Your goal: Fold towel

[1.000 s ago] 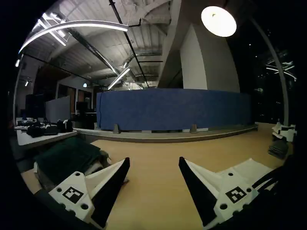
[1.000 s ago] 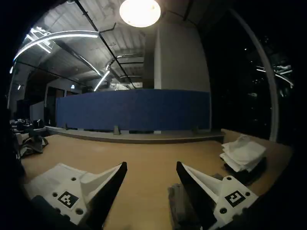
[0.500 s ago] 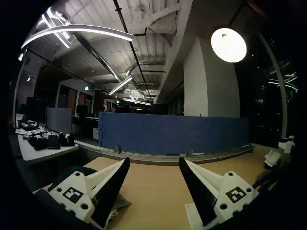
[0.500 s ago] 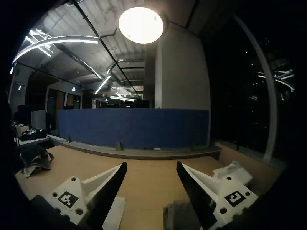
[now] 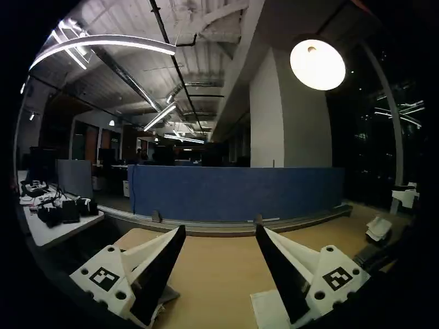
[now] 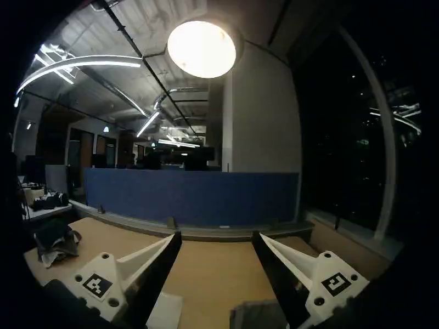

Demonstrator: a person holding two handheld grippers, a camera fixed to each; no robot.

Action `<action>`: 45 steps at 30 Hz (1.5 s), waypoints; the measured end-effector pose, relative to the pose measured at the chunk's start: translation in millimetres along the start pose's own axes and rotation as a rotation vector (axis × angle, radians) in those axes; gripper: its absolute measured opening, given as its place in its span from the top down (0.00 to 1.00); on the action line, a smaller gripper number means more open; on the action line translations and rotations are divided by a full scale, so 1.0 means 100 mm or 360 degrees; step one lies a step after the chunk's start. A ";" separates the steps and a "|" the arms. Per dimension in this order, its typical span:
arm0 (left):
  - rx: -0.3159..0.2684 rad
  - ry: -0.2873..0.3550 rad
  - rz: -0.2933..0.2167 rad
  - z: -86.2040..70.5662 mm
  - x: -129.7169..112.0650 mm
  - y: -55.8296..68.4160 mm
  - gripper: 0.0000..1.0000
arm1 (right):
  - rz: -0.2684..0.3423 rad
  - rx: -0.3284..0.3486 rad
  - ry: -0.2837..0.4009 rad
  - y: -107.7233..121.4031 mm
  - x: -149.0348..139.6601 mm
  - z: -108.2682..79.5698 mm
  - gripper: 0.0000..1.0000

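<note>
Towel (image 6: 251,316) lies free on wooden table (image 6: 217,274)

In the right gripper view, the right gripper (image 6: 217,268) points level across the table, its two fingers spread wide with nothing between the tips. The towel, grey, sits at the near edge, low between the fingers and close to the right-hand one. A white sheet (image 6: 164,311) lies near the left-hand finger, and a dark cloth heap (image 6: 54,242) rests far left.

In the left gripper view, the left gripper (image 5: 219,263) is likewise held with its fingers well apart and gripping nothing. A white cloth pile (image 5: 380,227) sits at the far right. A blue partition (image 5: 236,192) runs along the far edge of the table, and a round lamp (image 5: 317,64) glows overhead.
</note>
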State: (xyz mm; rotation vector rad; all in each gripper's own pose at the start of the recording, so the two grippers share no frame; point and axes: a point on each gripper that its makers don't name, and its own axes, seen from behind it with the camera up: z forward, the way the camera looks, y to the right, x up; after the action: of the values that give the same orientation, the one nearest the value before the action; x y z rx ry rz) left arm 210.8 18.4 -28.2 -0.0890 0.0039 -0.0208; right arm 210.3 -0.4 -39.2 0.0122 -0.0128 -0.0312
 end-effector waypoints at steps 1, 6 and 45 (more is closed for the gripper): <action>-0.0032 -0.0018 0.0017 0.00 -0.02 0.05 0.05 | -0.0010 0.0019 -0.0013 -0.02 -0.01 0.00 0.00; -0.0222 -0.0141 0.0121 -0.01 -0.19 0.34 0.05 | -0.0071 0.0184 -0.0113 -0.24 -0.10 0.00 0.00; -0.0916 -0.0821 0.0413 -0.81 -1.86 1.17 0.05 | -0.0392 0.0928 -0.0783 -1.12 -1.52 -0.68 0.00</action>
State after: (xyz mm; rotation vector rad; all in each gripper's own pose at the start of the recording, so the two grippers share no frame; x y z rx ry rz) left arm 26.5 131.8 -118.8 -0.6667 -0.4963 0.2646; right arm 55.7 -106.8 -110.4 0.5896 -0.5124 -0.2756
